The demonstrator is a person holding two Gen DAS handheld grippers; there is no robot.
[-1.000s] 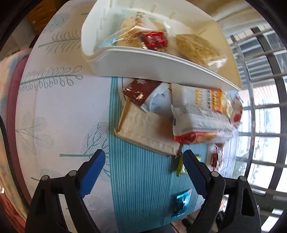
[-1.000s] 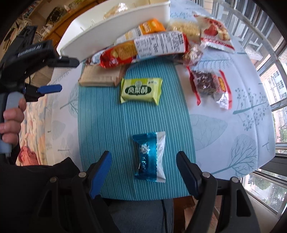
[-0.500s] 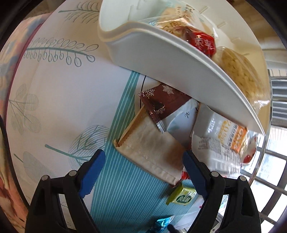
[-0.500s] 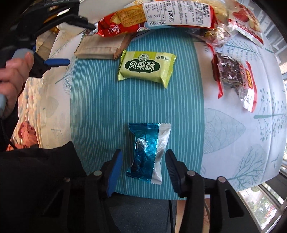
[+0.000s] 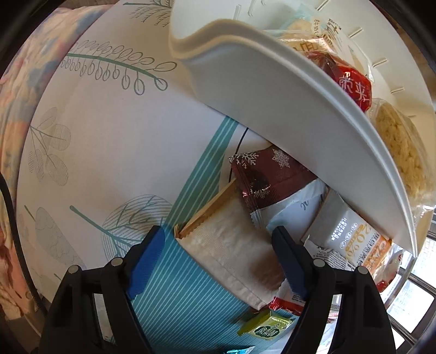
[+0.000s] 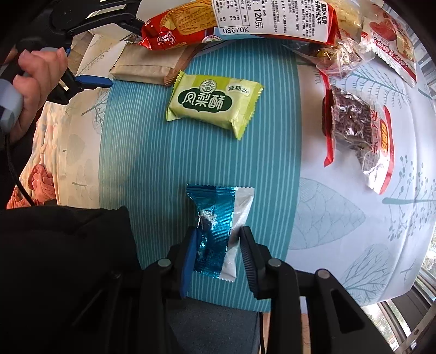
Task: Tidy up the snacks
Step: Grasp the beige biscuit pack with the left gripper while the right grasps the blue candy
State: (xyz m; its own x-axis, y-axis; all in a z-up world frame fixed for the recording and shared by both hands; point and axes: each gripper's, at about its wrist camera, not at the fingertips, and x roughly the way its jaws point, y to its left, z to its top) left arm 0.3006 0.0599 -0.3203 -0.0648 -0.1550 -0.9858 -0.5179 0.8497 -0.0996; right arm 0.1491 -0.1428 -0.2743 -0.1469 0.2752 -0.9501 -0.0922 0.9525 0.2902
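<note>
**Both grippers down on snacks at the table's near edge**

From my seat I see the table (image 6: 340,231) under a white leaf-print cloth, with a teal striped runner (image 6: 141,152) down its middle. The white bin (image 5: 272,109) stands at the far end of the runner and holds a few packets already, a red one (image 5: 354,87) and a clear-wrapped pale cake (image 5: 400,147) among them.

Against the bin's outer wall lies a heap of snacks: the long red biscuit pack (image 6: 239,24), a white and orange pack (image 5: 351,239), a brown snowflake packet (image 5: 269,177) and a flat tan packet (image 5: 231,245). On the runner, just this side of the tan packet, sits the green pineapple-cake packet (image 6: 215,106). Off to the right on the cloth I see a clear bag of dark pieces with red edging (image 6: 354,130).

My left gripper (image 5: 218,256), held in a hand (image 6: 35,84), points down over the tan packet. Its jaws are closing, with the packet between them; the pads do not yet press on it as far as I can see.

My right gripper (image 6: 218,245) is at the near edge of the runner. Its jaws are closing too, and both pads already bear on the sides of the small blue foil packet (image 6: 218,217), which lies flat on the runner.
</note>
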